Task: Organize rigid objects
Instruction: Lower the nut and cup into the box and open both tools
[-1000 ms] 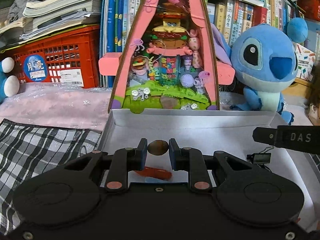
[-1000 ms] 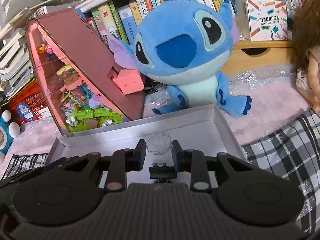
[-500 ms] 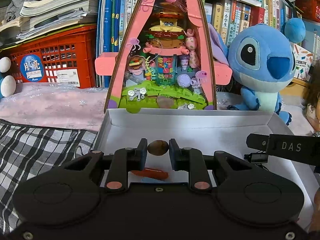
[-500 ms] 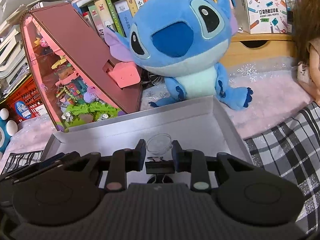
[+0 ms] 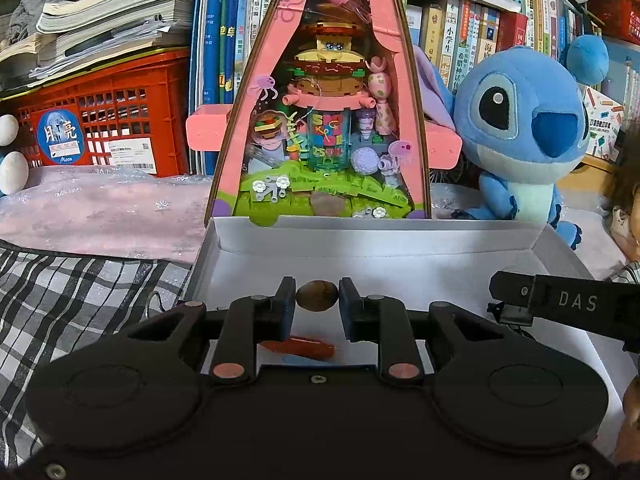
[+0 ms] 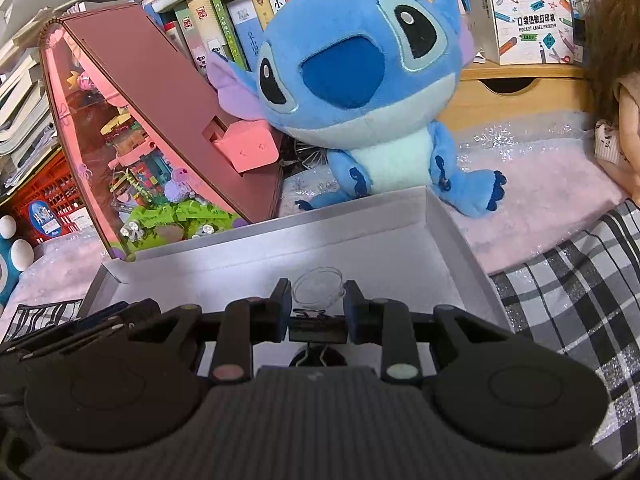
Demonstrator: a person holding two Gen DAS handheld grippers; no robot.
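The left gripper [image 5: 317, 300] is pinching a small brown oval object [image 5: 317, 295], something like a nut or pebble, with both pads pressed to its ends, just above the middle of the left wrist frame. Below it, lower centre, an orange-red piece [image 5: 298, 348] lies on the floor of the white tray [image 5: 360, 236], with a sliver of something blue under it that I can't make out. At the right edge of that frame the other gripper's black finger marked "DAS" [image 5: 568, 300] reaches in over the tray.

The right gripper [image 6: 318, 304] is clamped on a black binder clip [image 6: 318, 329], held crosswise between the fingers near the centre of the right wrist frame, its wire handles showing above and below the clip body. Just beyond the fingertips a clear round lid or dish [image 6: 318, 286] sits on the tray floor; whether the pads touch it is hard to say from here. The left tool's dark fingers show at the lower left of this frame.

Beyond the tray's far wall, in the upper middle of the left wrist frame, stands a pink triangular display case [image 5: 324, 120] full of toy-brick figures. A blue plush toy [image 6: 352, 92] sits to its right on pink cloth [image 5: 100, 204]. A red crate [image 5: 112, 120] with stacked books on top fills the upper left, and a black-and-white checked cloth [image 6: 580, 280] lies under the tray's sides. A row of books lines the shelf behind.
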